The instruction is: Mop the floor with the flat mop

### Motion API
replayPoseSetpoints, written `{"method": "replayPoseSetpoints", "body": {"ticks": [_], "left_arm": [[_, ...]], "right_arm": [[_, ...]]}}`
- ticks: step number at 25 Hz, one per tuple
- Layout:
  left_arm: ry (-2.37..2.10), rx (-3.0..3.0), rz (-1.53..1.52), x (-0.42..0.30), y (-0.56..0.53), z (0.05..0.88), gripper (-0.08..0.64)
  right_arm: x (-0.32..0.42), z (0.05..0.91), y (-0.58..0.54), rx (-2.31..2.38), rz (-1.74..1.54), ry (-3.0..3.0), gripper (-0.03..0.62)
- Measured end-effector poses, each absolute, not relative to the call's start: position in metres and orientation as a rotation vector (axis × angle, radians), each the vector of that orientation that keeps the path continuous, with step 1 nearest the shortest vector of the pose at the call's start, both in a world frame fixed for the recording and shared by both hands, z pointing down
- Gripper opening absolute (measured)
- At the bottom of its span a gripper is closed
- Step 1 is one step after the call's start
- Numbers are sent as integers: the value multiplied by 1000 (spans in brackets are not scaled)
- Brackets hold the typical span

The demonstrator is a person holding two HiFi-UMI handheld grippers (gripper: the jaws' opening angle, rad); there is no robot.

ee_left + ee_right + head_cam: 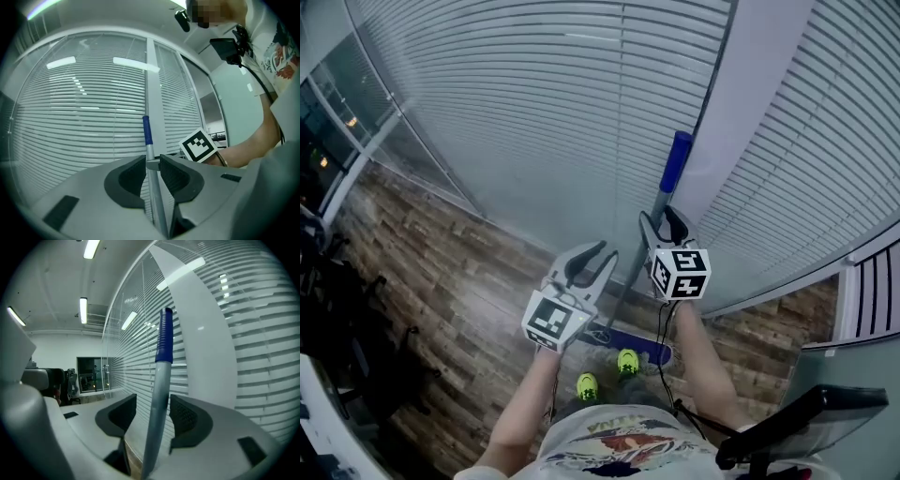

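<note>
Against the blinds (pixel 534 94) at the floor's (pixel 441 281) edge stood the mop (pixel 157 394), head (pixel 652 349) flat by the person's shoes (pixel 626 361). Its pole (pixel 150 152) looked light, stiff and slick, and seemed best held in two places below the blue grip (pixel 679 155). Right claw (pixel 152 405) gaped loosely round the pole; left claw (pixel 151 164), barely parted, held nothing. The plank floor looked smooth, the corner tight.

The left forearm (pixel 528 401) and right forearm (pixel 705 367) reach forward. The right gripper (pixel 662 220) sits high on the mop handle (pixel 679 155), jaws wide apart around it. The left gripper (pixel 592 255) is lower, jaws narrowly apart about the handle.
</note>
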State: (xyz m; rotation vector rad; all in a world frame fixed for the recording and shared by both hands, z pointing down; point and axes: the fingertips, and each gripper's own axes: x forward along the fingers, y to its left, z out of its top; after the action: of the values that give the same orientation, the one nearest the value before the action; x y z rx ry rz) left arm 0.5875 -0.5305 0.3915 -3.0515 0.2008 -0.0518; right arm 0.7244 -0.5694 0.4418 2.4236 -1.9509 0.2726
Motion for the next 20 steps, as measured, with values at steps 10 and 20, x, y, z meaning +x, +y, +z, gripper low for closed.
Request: {"method": "replayPoseSetpoints", "body": {"ticks": [10,20], "left_arm": [[165,-3018,3,594,-539,376,77],[-214,-2914,262,541,-481,319,198]], "right_arm": [[709,441,-581,2364,195,-2052,126],[588,417,-503,2305,46,-2164,120]]}}
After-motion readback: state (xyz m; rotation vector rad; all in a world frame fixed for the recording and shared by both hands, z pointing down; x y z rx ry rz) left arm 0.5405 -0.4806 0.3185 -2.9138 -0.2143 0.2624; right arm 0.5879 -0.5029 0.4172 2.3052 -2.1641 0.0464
